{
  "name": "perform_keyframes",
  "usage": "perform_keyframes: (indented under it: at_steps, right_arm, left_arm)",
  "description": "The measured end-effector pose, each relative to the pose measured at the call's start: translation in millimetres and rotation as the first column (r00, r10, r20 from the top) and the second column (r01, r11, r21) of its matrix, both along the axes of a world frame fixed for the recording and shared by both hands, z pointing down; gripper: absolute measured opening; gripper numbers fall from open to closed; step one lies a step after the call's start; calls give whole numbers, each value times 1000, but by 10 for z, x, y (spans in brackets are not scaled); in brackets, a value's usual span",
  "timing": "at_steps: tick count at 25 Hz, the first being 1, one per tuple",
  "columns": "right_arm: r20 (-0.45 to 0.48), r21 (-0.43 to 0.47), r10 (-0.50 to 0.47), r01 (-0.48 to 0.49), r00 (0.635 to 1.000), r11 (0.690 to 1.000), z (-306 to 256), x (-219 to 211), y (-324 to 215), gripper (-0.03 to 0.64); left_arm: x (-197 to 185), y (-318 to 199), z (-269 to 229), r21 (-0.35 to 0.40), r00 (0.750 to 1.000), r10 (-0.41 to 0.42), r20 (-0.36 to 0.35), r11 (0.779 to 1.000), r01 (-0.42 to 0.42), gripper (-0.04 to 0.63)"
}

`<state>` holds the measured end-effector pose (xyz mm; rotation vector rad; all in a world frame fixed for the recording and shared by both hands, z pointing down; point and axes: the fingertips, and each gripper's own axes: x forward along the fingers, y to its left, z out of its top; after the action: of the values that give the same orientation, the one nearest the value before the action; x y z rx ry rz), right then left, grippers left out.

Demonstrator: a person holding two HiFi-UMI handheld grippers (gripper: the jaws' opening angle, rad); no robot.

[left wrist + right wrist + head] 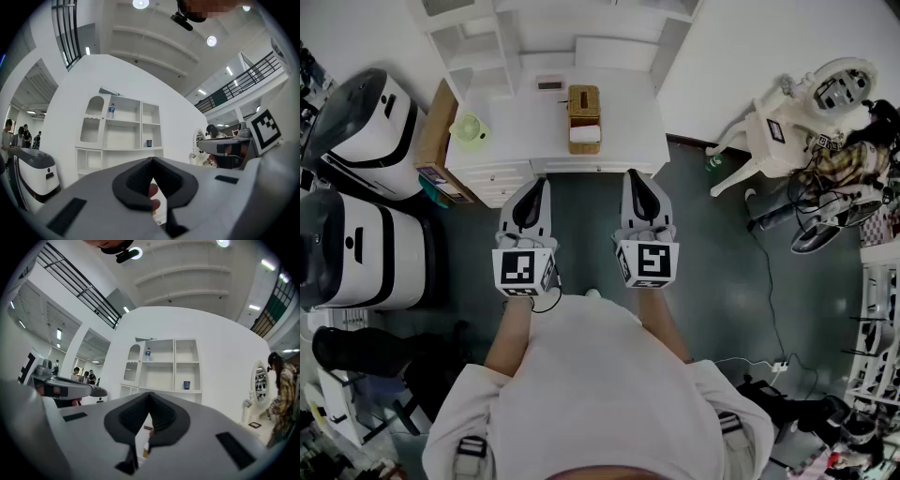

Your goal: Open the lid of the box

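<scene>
In the head view a brown wooden box [584, 118] with a white patch at its near end stands on the white table [628, 131], towards the middle. Both grippers hover over the floor in front of the table's near edge, apart from the box. My left gripper [536, 185] points at the table front left of the box, and its jaws meet with nothing between them [151, 162]. My right gripper [636, 176] sits beside it, slightly right of the box, jaws likewise closed and empty [149, 397].
A small green fan [470, 129] and a small dark item [550, 84] share the table. A white shelf unit [572, 23] stands behind it. A cardboard box [437, 127] leans at the table's left, beside two white machines [366, 117]. A white chair [783, 127] stands to the right.
</scene>
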<state>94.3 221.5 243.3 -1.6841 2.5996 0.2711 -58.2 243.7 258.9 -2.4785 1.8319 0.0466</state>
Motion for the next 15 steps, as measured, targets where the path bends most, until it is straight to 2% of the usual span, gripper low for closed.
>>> perform_keyframes:
  at_steps: [10,15]
  right_arm:
    - [4,29,-16,15,1000,999,-64,112,-127,-5]
    - [4,11,-39,39,999,999,-16,194,-236,-5]
  left_arm:
    - [120,-140,27,-1,1000,-13,0,1000,13,-6]
    - [199,-235,54,-11,999,-37,-4,999,37,-6]
